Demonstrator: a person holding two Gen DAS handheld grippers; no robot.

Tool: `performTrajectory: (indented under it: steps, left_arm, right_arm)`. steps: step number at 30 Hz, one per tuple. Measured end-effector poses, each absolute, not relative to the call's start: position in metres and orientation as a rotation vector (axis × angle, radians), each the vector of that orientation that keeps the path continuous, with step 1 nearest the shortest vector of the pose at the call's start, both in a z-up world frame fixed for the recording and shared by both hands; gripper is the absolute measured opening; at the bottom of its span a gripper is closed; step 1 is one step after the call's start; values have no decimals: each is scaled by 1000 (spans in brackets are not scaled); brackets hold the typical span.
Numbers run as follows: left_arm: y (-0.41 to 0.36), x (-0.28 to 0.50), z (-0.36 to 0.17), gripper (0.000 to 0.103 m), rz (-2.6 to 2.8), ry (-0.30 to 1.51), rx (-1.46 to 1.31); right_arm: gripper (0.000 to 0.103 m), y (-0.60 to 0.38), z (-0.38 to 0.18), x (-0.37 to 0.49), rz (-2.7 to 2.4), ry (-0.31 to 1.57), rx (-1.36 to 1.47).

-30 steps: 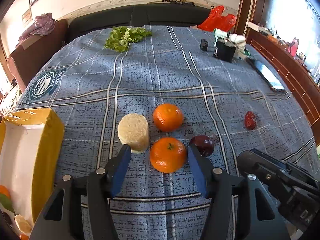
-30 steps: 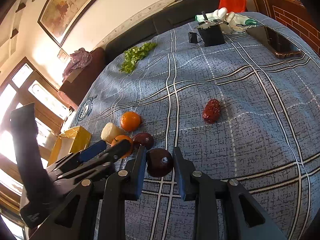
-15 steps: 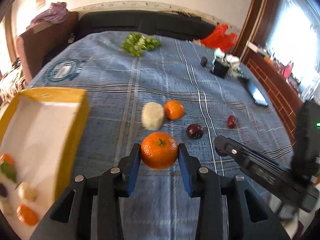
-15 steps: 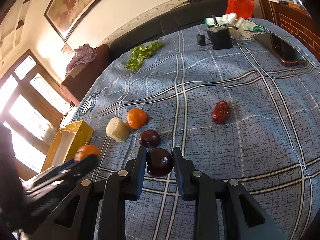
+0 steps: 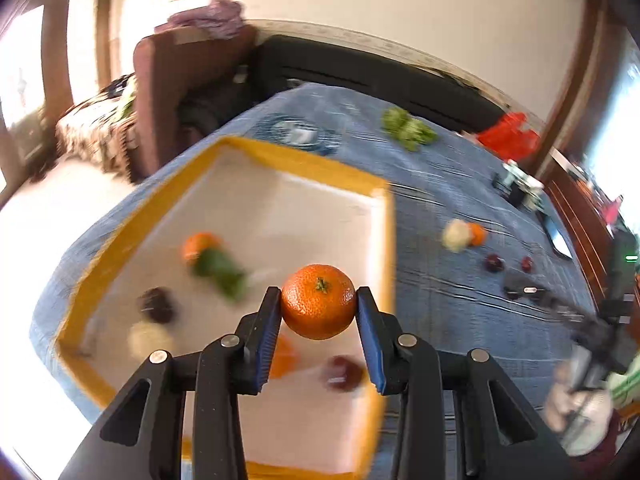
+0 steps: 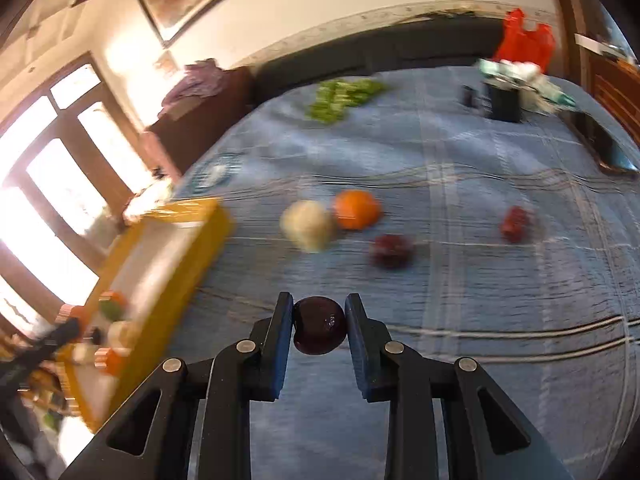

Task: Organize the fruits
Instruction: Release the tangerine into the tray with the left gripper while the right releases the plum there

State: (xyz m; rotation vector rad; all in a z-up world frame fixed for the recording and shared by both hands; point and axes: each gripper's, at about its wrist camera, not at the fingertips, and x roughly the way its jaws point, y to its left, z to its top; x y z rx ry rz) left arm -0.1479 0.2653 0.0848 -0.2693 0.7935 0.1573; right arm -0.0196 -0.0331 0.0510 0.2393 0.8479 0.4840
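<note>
The left gripper (image 5: pixel 318 306) clamps an orange (image 5: pixel 318 301) above the yellow box (image 5: pixel 384 248) at the bed's edge, best lowered before release, while the right gripper (image 6: pixel 319 322) pinches a dark plum (image 6: pixel 319 325) over the bed (image 6: pixel 500 280).

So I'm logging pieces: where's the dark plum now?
Right wrist view, low centre: the dark plum is clamped in the right tongs above the blue cloth, right of the yellow box.

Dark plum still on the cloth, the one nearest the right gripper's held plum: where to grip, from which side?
Take the loose dark plum across its widest middle, coming down from above. It is round, so any jaw axis fits, and it lies apart from the orange and the pale round piece up-left, with bare blue cloth around it. The right gripper is full with its own plum.
</note>
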Motion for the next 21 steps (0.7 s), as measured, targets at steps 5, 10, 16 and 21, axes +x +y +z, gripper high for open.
performTrajectory:
  steps: [5, 10, 16, 21]
  left_arm:
    - [310, -154, 68, 37, 224, 805, -353]
    - [333, -149, 57, 37, 244, 822, -379]
    - [353, -133, 50, 37, 271, 851, -380]
    - [348, -135, 51, 37, 239, 867, -368]
  right_arm:
    - [30, 34, 83, -40, 656, 844, 179]
    - [30, 103, 75, -40, 783, 937, 151]
    - [30, 158, 51, -34, 803, 1009, 58]
    - [31, 186, 35, -31, 745, 1002, -49]
